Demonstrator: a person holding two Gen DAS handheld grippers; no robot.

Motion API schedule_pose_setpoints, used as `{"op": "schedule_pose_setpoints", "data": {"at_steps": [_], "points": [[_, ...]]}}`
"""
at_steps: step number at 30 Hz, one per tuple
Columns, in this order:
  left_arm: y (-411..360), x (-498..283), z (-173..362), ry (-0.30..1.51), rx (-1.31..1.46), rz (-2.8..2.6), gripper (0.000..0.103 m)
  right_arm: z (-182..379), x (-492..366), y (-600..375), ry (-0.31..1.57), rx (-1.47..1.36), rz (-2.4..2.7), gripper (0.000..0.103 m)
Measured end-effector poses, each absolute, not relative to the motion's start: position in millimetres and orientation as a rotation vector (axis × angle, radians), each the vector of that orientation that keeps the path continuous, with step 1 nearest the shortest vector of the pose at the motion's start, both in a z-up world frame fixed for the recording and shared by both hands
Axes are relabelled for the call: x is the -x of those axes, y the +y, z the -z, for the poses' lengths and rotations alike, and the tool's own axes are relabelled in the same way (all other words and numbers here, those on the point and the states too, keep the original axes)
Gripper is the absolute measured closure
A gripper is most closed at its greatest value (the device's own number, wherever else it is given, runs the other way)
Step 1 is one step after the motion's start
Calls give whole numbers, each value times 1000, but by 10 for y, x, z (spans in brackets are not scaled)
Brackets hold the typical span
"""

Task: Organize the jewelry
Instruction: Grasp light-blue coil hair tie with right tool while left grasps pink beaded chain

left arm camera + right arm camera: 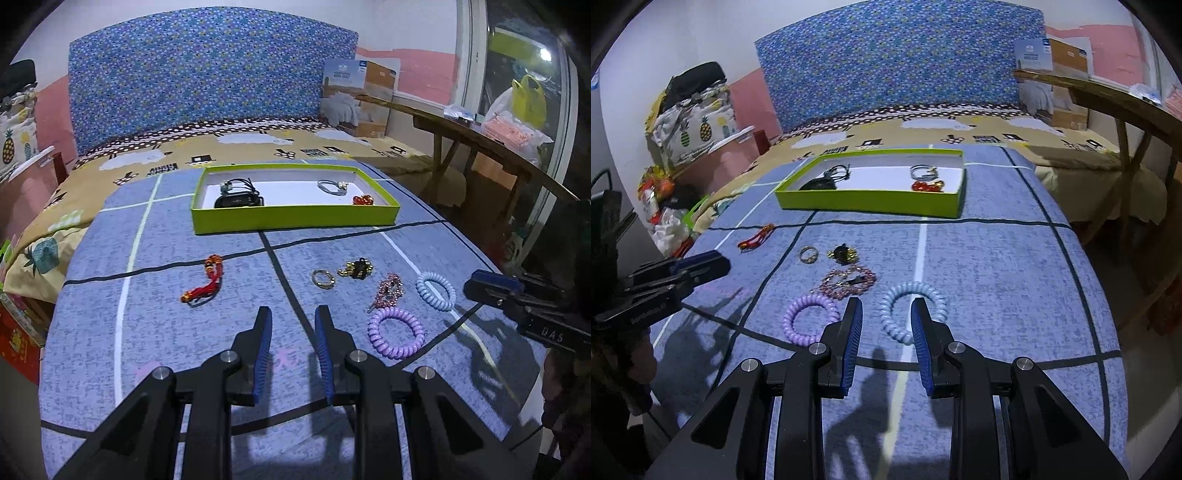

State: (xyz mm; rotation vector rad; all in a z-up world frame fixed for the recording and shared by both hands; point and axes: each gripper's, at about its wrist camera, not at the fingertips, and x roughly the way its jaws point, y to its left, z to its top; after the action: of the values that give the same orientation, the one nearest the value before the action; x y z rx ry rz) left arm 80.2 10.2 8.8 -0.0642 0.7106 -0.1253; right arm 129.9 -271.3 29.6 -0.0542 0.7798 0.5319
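**Six trinkets wait on the bed as two grippers hover with nothing between their fingers**

From the left wrist view, the left gripper (pixel 293 314) hangs over a blue checked bedspread (pixel 177 325), its blue-padded fingers (pixel 264 354) apart with only cloth showing between them. Ahead lies a loose row of jewelry: a red beaded tassel (pixel 206 282) to the left, then a gold ring (pixel 323 279), a black and gold charm (pixel 357 268), a pink beaded piece (pixel 388 291), a purple coil band (pixel 396 333) and a pale blue coil band (pixel 436 291). Farther back sits a green tray (pixel 295 219), already holding a black band (pixel 238 201), a grey bracelet (pixel 331 186) and a red bead cluster (pixel 362 199). The right gripper (pixel 480 286) enters from the right edge, near the pale blue coil band; from this side its fingers cannot be judged.

From the right wrist view, the right gripper (pixel 886 308) points down at the pale blue coil band (pixel 912 310), fingers apart and not clamping it; whether they touch it cannot be told. The purple coil band (pixel 809 318) lies just left, the green tray (pixel 871 201) well beyond. The left gripper (pixel 701 266) shows at the left edge.
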Motion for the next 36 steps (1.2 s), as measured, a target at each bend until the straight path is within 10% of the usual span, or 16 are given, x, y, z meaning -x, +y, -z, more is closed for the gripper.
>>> {"op": "schedule_pose_setpoints", "data": {"at_steps": [33,36], "points": [[-590,-1383,63,823,3,368,73,11,-1718,-2733,888,154,-438,75],[-644,-1432,92,843,-6,383,73,13,-1712,-2727,884,171,-429,88]]}}
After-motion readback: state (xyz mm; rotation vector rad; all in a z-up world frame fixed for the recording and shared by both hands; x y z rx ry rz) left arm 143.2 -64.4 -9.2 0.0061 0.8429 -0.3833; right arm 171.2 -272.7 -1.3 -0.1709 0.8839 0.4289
